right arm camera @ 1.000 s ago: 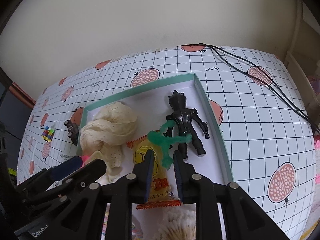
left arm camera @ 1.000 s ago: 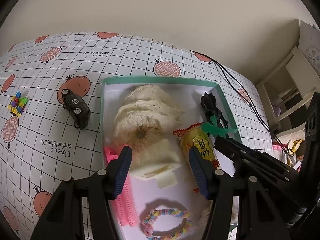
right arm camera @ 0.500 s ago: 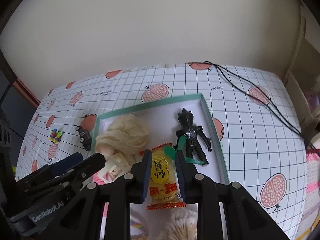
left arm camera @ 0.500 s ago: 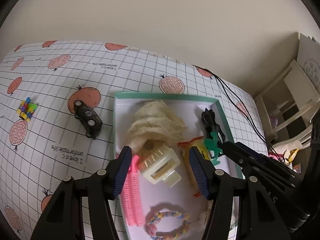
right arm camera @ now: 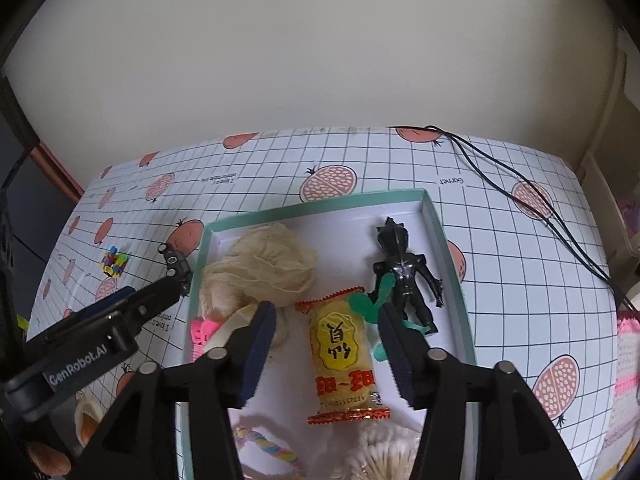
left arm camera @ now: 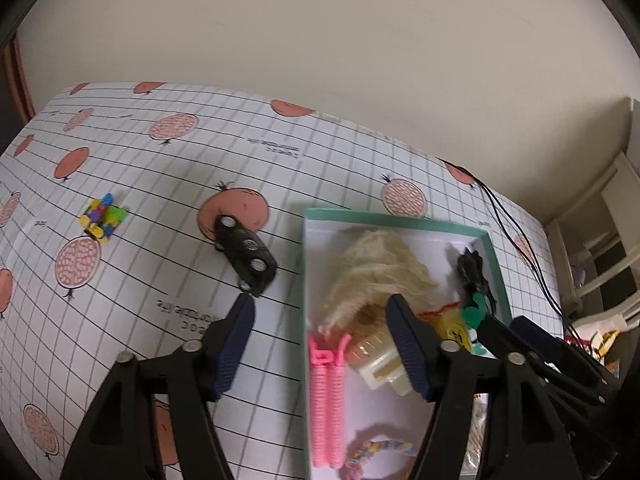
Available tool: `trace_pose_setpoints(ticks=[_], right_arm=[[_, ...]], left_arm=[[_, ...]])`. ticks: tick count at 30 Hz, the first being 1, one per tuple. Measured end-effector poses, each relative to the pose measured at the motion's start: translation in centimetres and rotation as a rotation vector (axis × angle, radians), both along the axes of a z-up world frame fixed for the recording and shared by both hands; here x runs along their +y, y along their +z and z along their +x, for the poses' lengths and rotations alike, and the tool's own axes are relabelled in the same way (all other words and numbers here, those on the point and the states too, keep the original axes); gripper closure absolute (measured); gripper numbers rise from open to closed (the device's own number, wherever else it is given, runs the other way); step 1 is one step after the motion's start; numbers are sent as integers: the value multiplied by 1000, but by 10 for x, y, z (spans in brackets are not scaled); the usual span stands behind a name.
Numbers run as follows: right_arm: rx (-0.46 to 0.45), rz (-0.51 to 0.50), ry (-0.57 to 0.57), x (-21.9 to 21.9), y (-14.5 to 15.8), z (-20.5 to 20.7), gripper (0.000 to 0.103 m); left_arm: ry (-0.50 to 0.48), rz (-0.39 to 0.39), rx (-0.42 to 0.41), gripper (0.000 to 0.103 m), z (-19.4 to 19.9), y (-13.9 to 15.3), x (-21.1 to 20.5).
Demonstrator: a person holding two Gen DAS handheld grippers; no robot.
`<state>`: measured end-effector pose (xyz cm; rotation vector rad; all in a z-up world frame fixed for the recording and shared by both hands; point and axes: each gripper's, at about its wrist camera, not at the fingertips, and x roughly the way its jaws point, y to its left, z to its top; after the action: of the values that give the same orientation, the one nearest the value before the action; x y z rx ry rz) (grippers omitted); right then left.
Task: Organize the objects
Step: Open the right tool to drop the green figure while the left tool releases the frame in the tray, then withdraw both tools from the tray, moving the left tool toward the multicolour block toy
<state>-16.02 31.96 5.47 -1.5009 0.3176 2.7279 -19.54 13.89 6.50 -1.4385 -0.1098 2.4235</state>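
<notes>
A teal-rimmed white box (left arm camera: 392, 220) (right arm camera: 320, 204) holds a cream knitted cloth (left arm camera: 376, 272) (right arm camera: 260, 268), a yellow snack packet (right arm camera: 344, 352), a black figure (right arm camera: 404, 276) and a green plastic toy (right arm camera: 362, 304) lying against it. A cream jar (left arm camera: 376, 360), a pink curler (left arm camera: 326, 400) and a braided band (left arm camera: 380, 450) are also inside. My left gripper (left arm camera: 320, 320) is open over the box's left wall, with a black toy car (left arm camera: 244, 254) just beyond its left finger. My right gripper (right arm camera: 326, 320) is open above the snack packet, holding nothing.
A small multicoloured block toy (left arm camera: 103, 218) (right arm camera: 114, 262) lies on the checked tablecloth left of the car. Cotton swabs (right arm camera: 380, 452) fill the box's near end. Black cables (right arm camera: 520, 184) cross the table's back right. A white shelf unit (left arm camera: 600, 248) stands past the right edge.
My right gripper opened wide and drew back; the green toy now lies beside the black figure. My left gripper swung left from over the cloth and jar toward the toy car.
</notes>
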Motion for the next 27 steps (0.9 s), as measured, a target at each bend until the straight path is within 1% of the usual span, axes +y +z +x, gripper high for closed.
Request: trace_pose_setpoints(ticks=[4, 6, 7, 9, 12, 15, 17, 20, 23, 27], right_arm=[[-1, 9, 25, -7, -1, -2, 35], [1, 12, 33, -9, -1, -2, 29], [3, 12, 36, -10, -1, -2, 28], [7, 14, 41, -11, -1, -2, 20], [8, 18, 42, -13, -2, -2, 15], [6, 16, 39, -13, -3, -3, 10], [7, 16, 38, -12, -4, -3, 9], [14, 14, 38, -11, -3, -3, 4], [22, 12, 35, -11, -2, -2, 0], [26, 10, 32, -10, -2, -3, 0]], left_arm=[[24, -21, 17, 27, -3, 2, -6], [34, -20, 18, 26, -4, 3, -10], [36, -19, 18, 25, -4, 2, -11], [45, -21, 20, 14, -5, 2, -14], [57, -26, 28, 13, -7, 2, -16], [73, -25, 31, 10, -9, 2, -21], [85, -22, 35, 8, -10, 3, -24], [99, -22, 41, 6, -11, 4, -29], [112, -32, 53, 0, -11, 4, -32], [123, -37, 62, 0, -12, 6, -35]])
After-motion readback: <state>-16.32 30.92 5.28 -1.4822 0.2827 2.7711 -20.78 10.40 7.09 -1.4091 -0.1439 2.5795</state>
